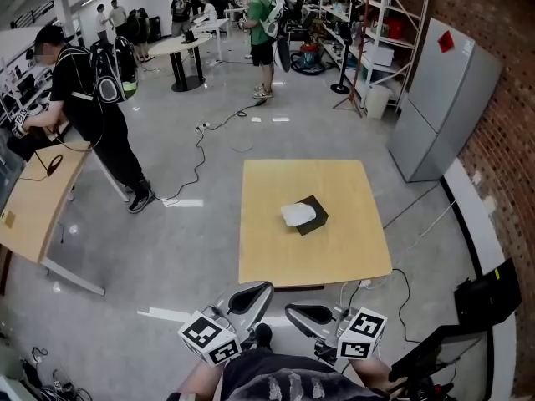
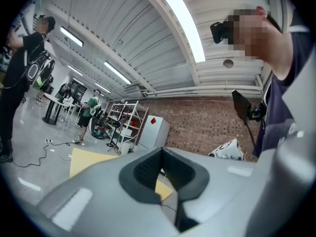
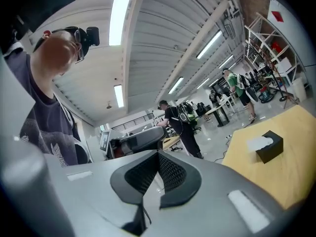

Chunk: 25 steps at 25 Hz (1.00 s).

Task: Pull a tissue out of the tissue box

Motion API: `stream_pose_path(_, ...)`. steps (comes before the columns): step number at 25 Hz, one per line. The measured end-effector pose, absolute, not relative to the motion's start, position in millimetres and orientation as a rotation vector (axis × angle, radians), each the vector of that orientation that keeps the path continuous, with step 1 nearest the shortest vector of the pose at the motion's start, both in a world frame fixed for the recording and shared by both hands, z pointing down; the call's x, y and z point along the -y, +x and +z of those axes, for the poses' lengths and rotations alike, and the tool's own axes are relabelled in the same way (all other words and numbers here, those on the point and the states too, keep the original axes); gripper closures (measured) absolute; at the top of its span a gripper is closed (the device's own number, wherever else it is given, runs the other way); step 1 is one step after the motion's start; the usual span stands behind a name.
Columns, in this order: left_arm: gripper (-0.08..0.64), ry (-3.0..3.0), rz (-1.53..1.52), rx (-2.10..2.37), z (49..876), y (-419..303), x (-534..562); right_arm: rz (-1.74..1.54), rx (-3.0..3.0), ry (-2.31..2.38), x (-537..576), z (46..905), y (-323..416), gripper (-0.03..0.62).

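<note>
A black tissue box (image 1: 311, 216) stands near the middle of the light wooden table (image 1: 276, 257), and a white tissue (image 1: 297, 214) sticks out of its top. The right gripper view also has the box (image 3: 269, 147), far off at the right on the table (image 3: 276, 177). Both grippers are held close to my body, short of the table's near edge and well apart from the box. My left gripper (image 1: 264, 289) (image 2: 160, 174) is shut, with nothing between its pads. My right gripper (image 1: 291, 311) (image 3: 158, 174) is shut and empty too.
A person in black (image 1: 88, 98) stands at a desk (image 1: 33, 207) on the left. Cables (image 1: 201, 149) run over the floor beyond the table, and more hang off its right side. A grey cabinet (image 1: 439, 98) and shelves (image 1: 376, 32) line the brick wall at right.
</note>
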<state>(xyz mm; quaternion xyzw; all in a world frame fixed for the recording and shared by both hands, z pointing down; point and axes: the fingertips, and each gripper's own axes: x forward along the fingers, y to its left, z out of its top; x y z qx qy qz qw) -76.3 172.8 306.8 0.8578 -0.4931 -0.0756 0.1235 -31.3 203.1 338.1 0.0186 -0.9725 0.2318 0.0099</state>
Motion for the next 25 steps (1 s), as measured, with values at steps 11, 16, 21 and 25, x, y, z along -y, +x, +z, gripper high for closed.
stream_pose_path(11,0.558,2.508,-0.29,1.443,297,-166,-134,0.665,2.968,0.01,-164,341,-124,0.594)
stream_pose_path(16,0.558,2.498,-0.305,1.484,295,-196,-128,0.652,2.948,-0.042,-157,344,-154,0.594)
stream_pose_path(21,0.558,2.466,-0.298,1.52,295,-216,-119,0.631,2.959,-0.054,-140,339,-172,0.594)
stream_pose_path(25,0.558,2.459,-0.284,1.536,293,-217,-104,0.647,2.969,-0.05,-121,338,-171,0.594)
